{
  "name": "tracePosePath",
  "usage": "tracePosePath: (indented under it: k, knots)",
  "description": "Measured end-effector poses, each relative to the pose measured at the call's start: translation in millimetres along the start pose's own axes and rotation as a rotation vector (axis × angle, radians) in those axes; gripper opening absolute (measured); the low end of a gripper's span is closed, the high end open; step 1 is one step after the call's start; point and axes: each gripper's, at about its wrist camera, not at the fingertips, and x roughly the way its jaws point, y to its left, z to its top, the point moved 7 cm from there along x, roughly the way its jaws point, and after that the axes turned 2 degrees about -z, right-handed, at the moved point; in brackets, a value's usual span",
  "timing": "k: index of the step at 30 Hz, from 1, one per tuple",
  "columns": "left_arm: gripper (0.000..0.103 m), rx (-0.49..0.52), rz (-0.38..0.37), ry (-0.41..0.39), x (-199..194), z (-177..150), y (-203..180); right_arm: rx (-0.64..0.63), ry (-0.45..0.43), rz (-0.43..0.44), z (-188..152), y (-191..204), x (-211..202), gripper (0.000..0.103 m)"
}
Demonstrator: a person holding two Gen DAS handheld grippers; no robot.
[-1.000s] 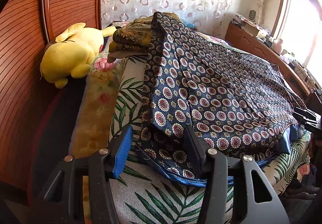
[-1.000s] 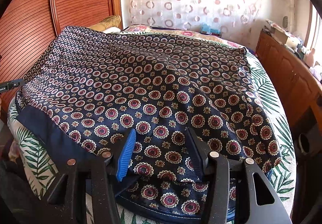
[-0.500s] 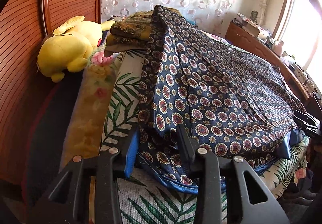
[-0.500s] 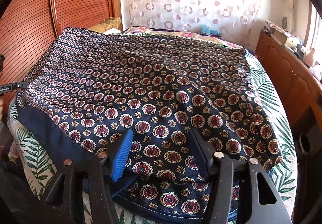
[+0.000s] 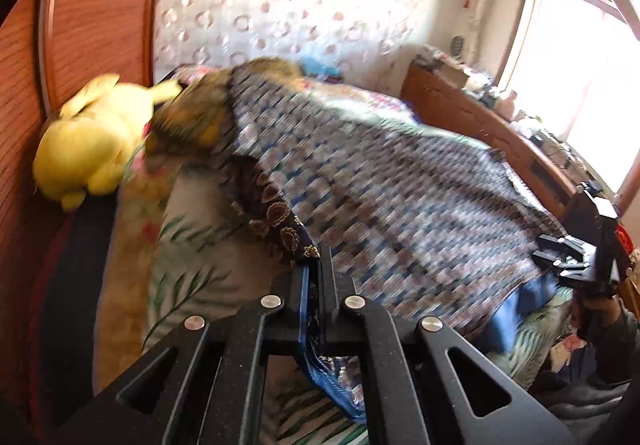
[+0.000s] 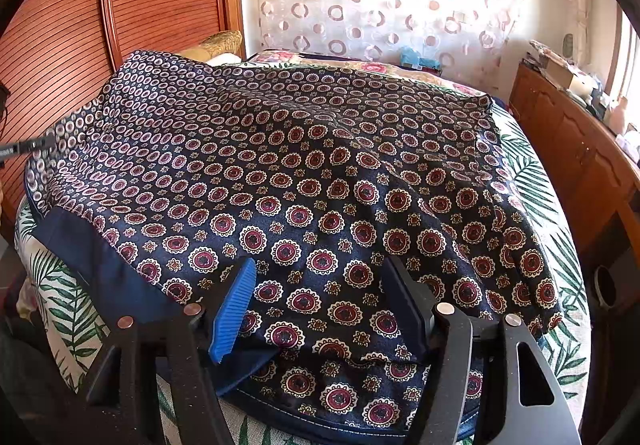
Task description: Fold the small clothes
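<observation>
Garment (image 6: 320, 181): spread on bed (image 6: 536, 181) | left gripper (image 5: 316, 281): just closed, clamping hem | right gripper (image 6: 320, 309): jaws parted above near hem, nothing held | Advice: lift corners evenly, keep fabric taut.

Bed (image 6: 532, 181) — covered by a white sheet printed with green palm leaves, bare at the 3 o'clock and 7 o'clock edges in the right wrist view. Navy medallion-print garment (image 6: 320, 181) lies spread over most of it, hem toward 6 o'clock. Floral bedding (image 6: 360, 65) at 12 o'clock behind the garment. Left wrist view, blurred — yellow plush toy (image 5: 88, 141) at 9 o'clock, by the wooden headboard; folded dark paisley cloth (image 5: 192, 121) beside it.
</observation>
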Motion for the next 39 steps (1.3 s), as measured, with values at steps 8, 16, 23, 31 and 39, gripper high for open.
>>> tracePosePath:
  k: [8,16,23,31,39]
  knots:
    - [0.004,0.113,-0.112,-0.055,11.5,53.5,-68.3,0.038,0.01,-0.006,2.8,-10.3,-4.6,0.068]
    - [0.004,0.226,-0.296,-0.071,33.7,86.7,-159.2,0.052,-0.045,-0.022,7.3,-30.2,-36.8,0.068]
    - [0.004,0.315,-0.357,-0.054,39.3,86.5,-210.8,0.064,-0.059,-0.02,7.0,-36.1,-52.4,0.068]
    - [0.043,0.318,-0.301,-0.014,50.0,70.9,-195.1,0.072,-0.058,0.022,8.7,-25.9,-49.8,0.068]
    - [0.081,0.282,-0.222,-0.031,47.0,61.4,-163.9,0.041,-0.05,0.09,33.3,-8.1,-29.4,0.068]
